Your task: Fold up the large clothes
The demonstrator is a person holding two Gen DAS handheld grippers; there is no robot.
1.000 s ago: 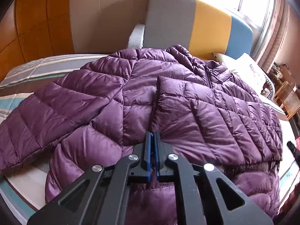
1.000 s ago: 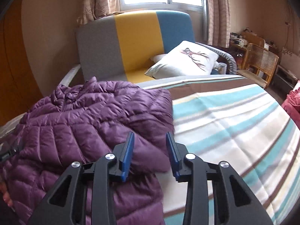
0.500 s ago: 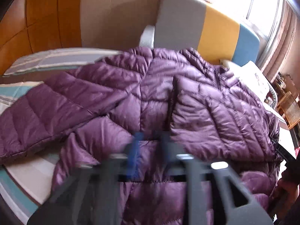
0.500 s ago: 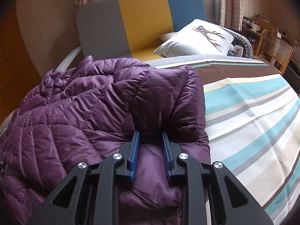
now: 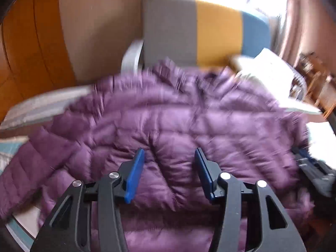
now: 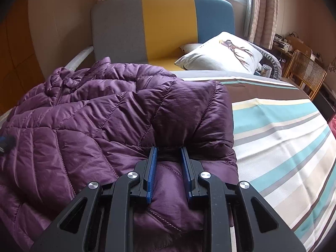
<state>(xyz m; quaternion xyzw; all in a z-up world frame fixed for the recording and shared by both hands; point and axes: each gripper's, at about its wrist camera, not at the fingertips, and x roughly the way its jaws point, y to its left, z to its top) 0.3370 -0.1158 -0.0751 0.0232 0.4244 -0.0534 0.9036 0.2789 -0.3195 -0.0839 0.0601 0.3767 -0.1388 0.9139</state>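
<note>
Purple quilted down jacket [image 6: 100,121] lies spread on the striped bedsheet [image 6: 283,130], collar end toward the grey, yellow and blue headboard [image 6: 168,23].

Right gripper [image 6: 169,153]: blue pads set narrowly apart, tips at the edge of a folded-over jacket panel on the side of the jacket away from the orange wall panelling [image 5: 31,48]. A ridge of puffed fabric sits between the pads and fills the gap; reads as a pinch on the jacket.

Left gripper [image 5: 169,157]: view is motion-blurred. Jaws stand spread and are closing slightly; jacket surface shows in the gap, pads not pressing it. It hovers over the lower middle of the jacket, headboard straight ahead.

White pillow with a deer print [image 6: 222,52] rests at the foot of the headboard, beyond the jacket. Wicker chair [image 6: 304,73] stands past the pillow, off the bed.
</note>
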